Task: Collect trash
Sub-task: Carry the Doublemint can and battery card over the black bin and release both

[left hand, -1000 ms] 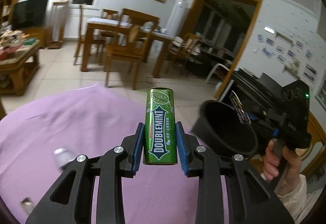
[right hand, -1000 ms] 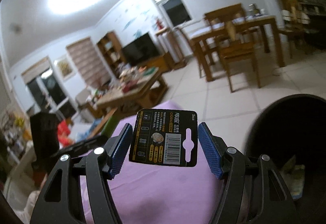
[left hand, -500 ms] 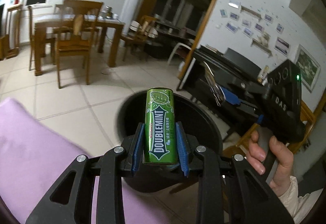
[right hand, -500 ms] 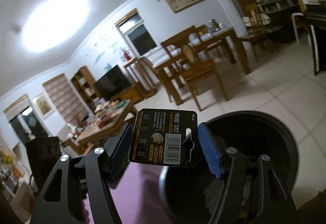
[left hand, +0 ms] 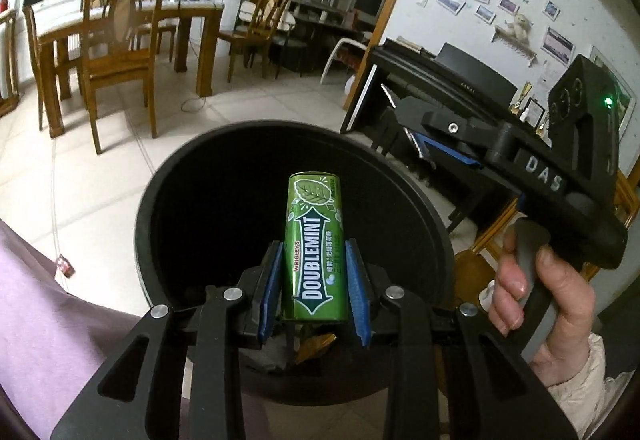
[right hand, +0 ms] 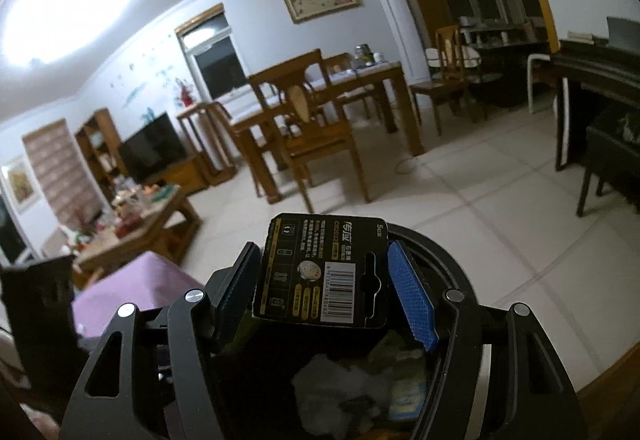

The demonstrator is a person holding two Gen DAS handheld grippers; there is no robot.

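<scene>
My left gripper [left hand: 314,290] is shut on a green Doublemint gum tin [left hand: 314,246], held upright over the mouth of a round black trash bin [left hand: 192,164]. The right gripper [left hand: 440,150] shows at the bin's far right rim, held by a person's hand [left hand: 536,292]. In the right wrist view, my right gripper [right hand: 324,280] is shut on a black battery card [right hand: 320,268], above the bin [right hand: 448,256]. Crumpled white paper [right hand: 336,380] and other scraps lie inside the bin.
The purple tablecloth [left hand: 52,320] ends at the bin's left side. A wooden dining table with chairs [left hand: 116,36] stands beyond on the tiled floor. A black piano [left hand: 460,80] is to the right. A low coffee table [right hand: 132,224] carries clutter.
Both grippers swung off the purple table toward the bin and dipped down. The bin now fills the space under both held items, and its contents have come into sight.
</scene>
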